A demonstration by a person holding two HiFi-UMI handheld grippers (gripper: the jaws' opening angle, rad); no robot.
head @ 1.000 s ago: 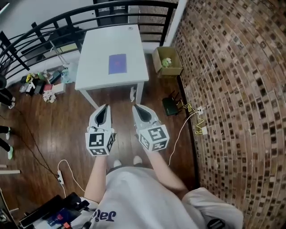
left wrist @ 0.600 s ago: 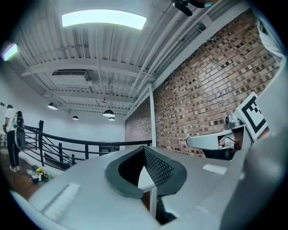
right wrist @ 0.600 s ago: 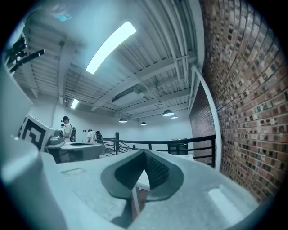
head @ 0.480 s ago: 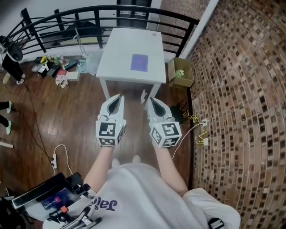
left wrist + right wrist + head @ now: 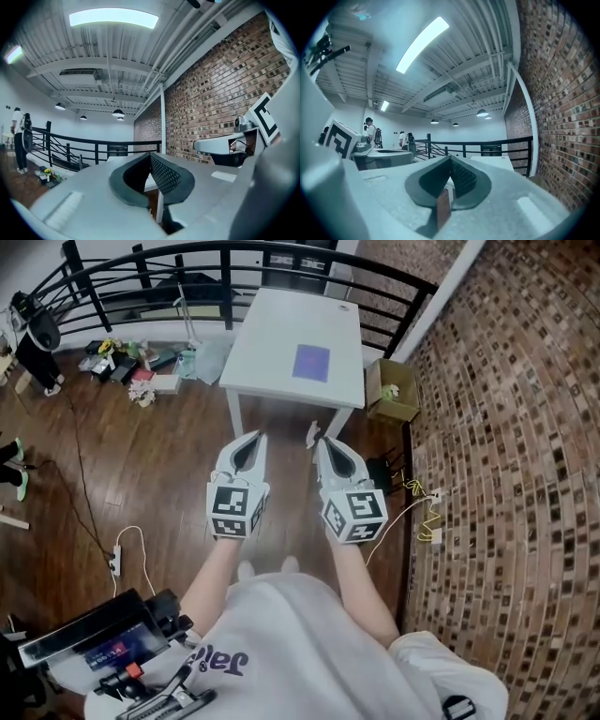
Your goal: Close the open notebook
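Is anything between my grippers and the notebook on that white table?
Nothing visible. Only wood floor separates the left gripper and right gripper from the white table, and the purple notebook lies alone on top.

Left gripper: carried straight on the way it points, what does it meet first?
Probably the near edge of the white table: the left gripper, shut, points at it with nothing between. Height is unclear, so it might pass over the top.

Loft corner by a red-brown brick wall [image 5: 506, 427]
A white rectangular bench [image 5: 272, 352] stands on dark wooden floor [image 5: 141, 474] near a black metal railing [image 5: 187, 259]; an open cardboard box [image 5: 394, 395] sits between bench and wall.
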